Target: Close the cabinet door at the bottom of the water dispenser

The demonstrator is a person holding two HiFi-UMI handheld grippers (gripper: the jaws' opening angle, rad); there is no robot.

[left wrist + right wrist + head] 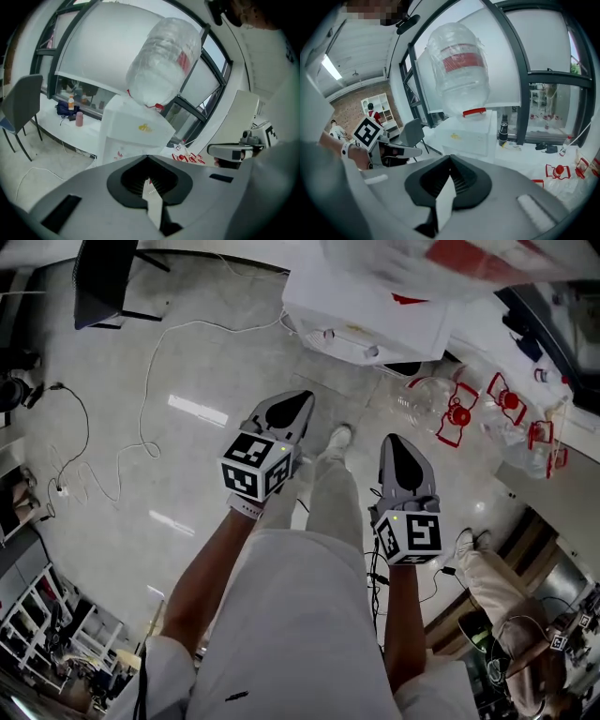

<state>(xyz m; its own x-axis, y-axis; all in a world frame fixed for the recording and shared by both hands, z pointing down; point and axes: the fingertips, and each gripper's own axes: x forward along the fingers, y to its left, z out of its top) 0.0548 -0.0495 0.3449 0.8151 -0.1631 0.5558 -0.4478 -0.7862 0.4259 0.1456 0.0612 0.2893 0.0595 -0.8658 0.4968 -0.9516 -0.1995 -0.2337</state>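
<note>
Left gripper [289, 413]: its jaws were shut tight with nothing in them. It was near the middle of the head view.
Right gripper [405, 460]: its jaws were pressed together too, and it was empty. It was just right of the middle.
Water dispenser [370, 320]: it stood at the top of the head view, well apart from both grippers (a big water bottle [459, 65] sat on top).
Cabinet door: it was low on the dispenser and hidden in every view.
Task so far: nobody could tell if the door was shut, and neither gripper touched the dispenser.
Left to do: probably to look at the door, and push it if it was open.
</note>
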